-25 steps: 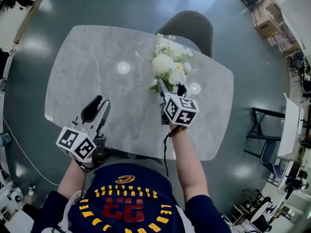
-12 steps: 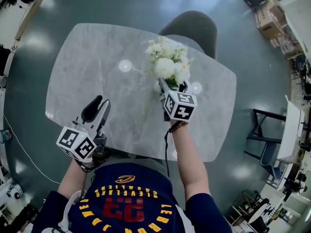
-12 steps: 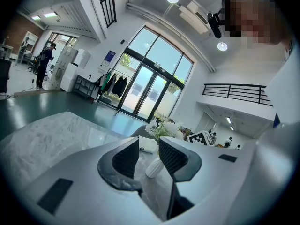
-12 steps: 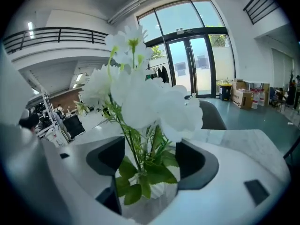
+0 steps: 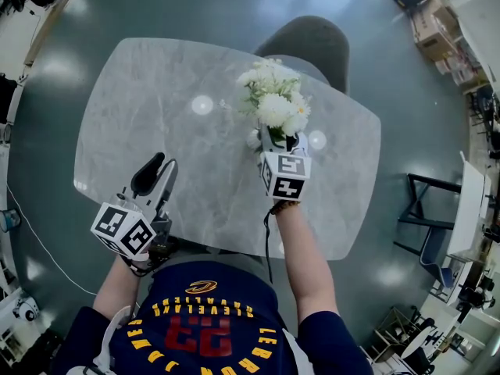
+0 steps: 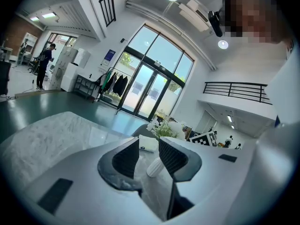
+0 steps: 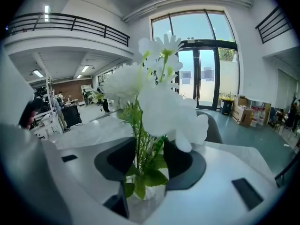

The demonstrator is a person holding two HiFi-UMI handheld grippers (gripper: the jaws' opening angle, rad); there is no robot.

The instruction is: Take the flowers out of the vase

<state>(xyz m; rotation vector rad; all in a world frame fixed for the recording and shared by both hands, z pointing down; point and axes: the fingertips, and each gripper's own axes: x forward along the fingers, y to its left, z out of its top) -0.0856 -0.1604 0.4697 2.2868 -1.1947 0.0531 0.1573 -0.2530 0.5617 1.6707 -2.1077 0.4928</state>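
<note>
Item: white flower bunch (image 5: 273, 104), standing in a ribbed white vase (image 6: 154, 168) toward the far edge of the surface (image 5: 156, 108).
Right tongs (image 7: 149, 158): just been closing, now narrowed onto the stems, probably to lift them out.
Left tongs (image 5: 160, 168): apart, empty, parked at the near edge.
Open room overhead; chair (image 5: 312, 41) beyond.

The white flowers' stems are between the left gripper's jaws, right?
No. The stems of the white flowers stand between the jaws of the right gripper, which have just been closing on them, not the left gripper's. The right gripper view shows it.
</note>
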